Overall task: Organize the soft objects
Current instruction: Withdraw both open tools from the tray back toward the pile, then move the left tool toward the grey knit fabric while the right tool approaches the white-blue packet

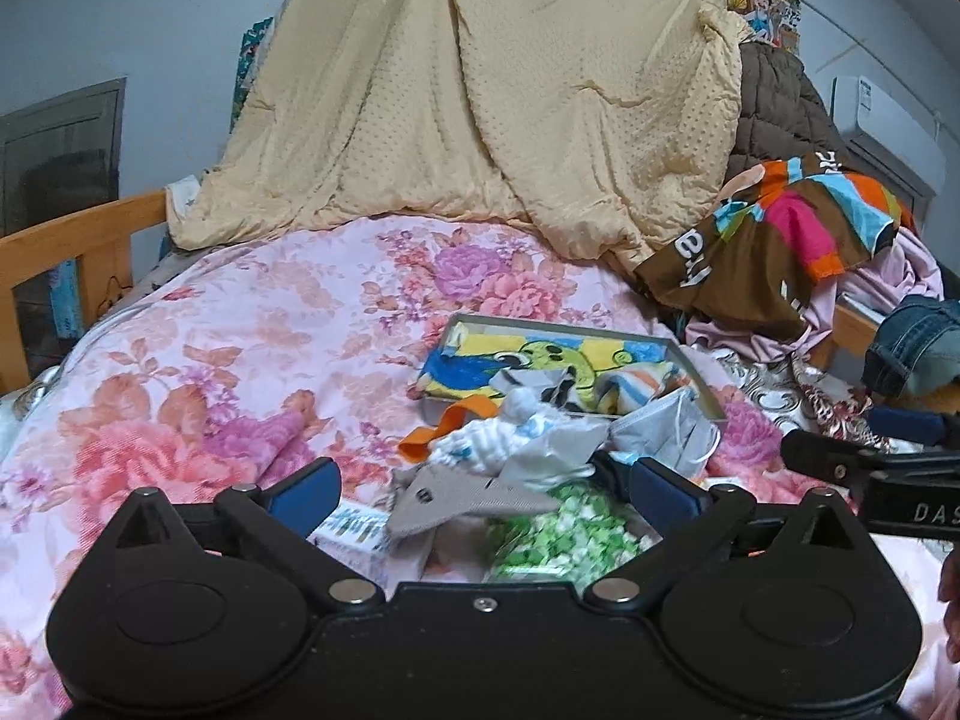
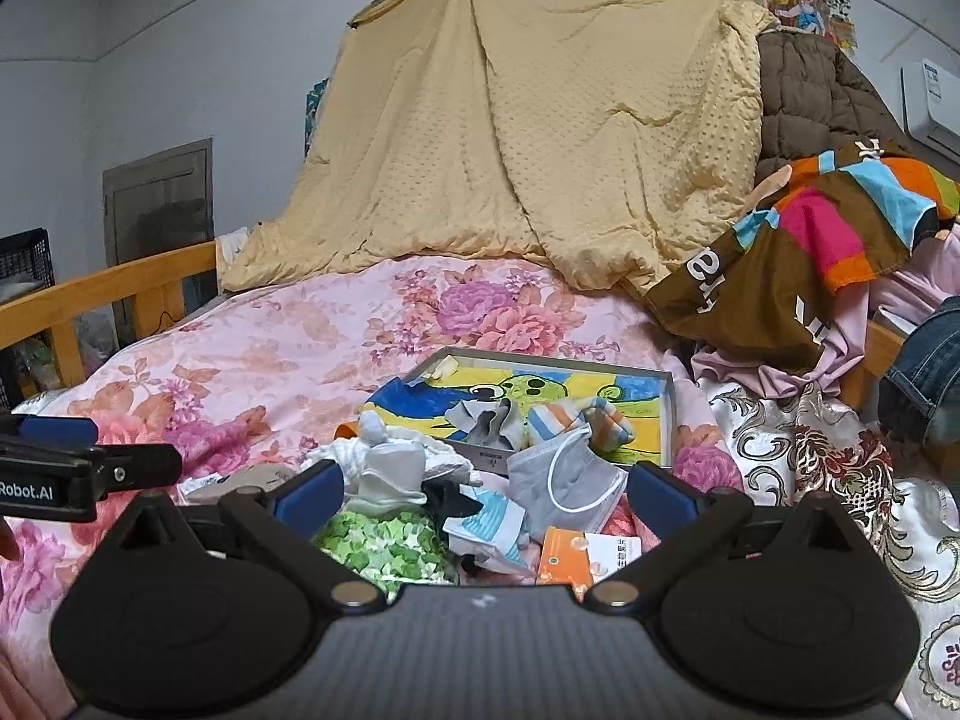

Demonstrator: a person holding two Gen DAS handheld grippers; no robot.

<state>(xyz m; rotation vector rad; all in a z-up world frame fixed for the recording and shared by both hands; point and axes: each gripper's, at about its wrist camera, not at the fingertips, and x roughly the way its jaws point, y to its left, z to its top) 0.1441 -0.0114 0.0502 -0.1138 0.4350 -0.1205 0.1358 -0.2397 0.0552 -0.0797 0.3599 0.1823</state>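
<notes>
A: Left to right, then. Our left claw (image 1: pixel 483 489) stands at its widest with nothing pressed between the pads; the grey fabric piece (image 1: pixel 474 495) and the bag of green bits (image 1: pixel 558 534) lie on the bed under it, near the bed's front edge

B: And the white knitted thing (image 1: pixel 474 450)?

A: Just beyond, at the tray's (image 2: pixel 555 360) near rim. It looks light and floppy, so we'd pinch a bunched fold rather than a loose end

B: The tray itself?

A: Middle of the bed, already lined with the cartoon towel (image 2: pixel 528 387), with rolled socks (image 2: pixel 576 420) on it

B: The grey face mask (image 2: pixel 564 474)?

A: Draped off the tray's near-right corner. Thin and almost weightless, we judge; we'd take the pleated body, since the ear loops would stretch and slip

B: Right claw (image 2: pixel 483 489)?

A: Wide as well, holding nothing, hovering over the same pile
</notes>
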